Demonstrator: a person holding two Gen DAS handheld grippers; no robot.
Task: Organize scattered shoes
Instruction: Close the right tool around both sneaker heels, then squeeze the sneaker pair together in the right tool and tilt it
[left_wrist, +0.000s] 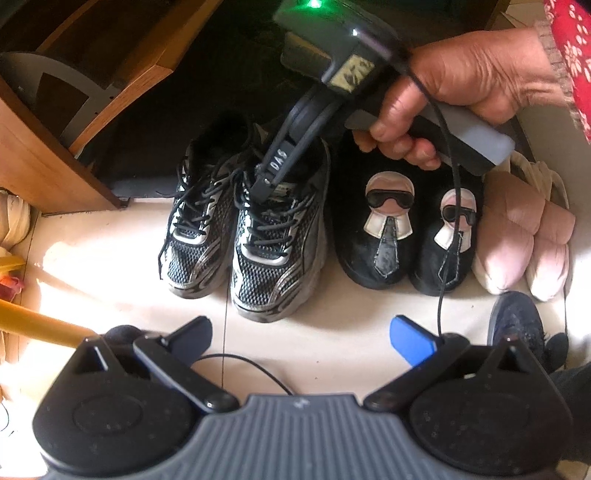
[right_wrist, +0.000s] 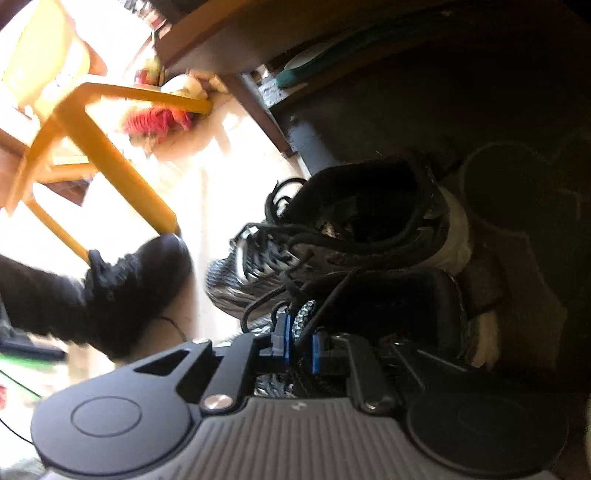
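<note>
A row of shoes stands on the pale tile floor: a pair of black-and-silver mesh sneakers, left one (left_wrist: 197, 236) and right one (left_wrist: 277, 251), black slippers with a sunglasses face (left_wrist: 388, 229), and pink plush slippers (left_wrist: 524, 236). My left gripper (left_wrist: 303, 338) is open and empty, low in front of the sneakers. My right gripper (left_wrist: 264, 184) reaches down onto the right sneaker's tongue. In the right wrist view its blue-padded fingers (right_wrist: 284, 339) are nearly closed on that sneaker's tongue and laces (right_wrist: 306, 314).
A wooden cabinet (left_wrist: 48, 147) stands at the left with a dark gap beneath it. A yellow plastic stool (right_wrist: 92, 147) stands nearby. The person's black shoe (left_wrist: 517, 325) is on the floor at the right. A black cable (left_wrist: 448, 236) hangs from the right gripper.
</note>
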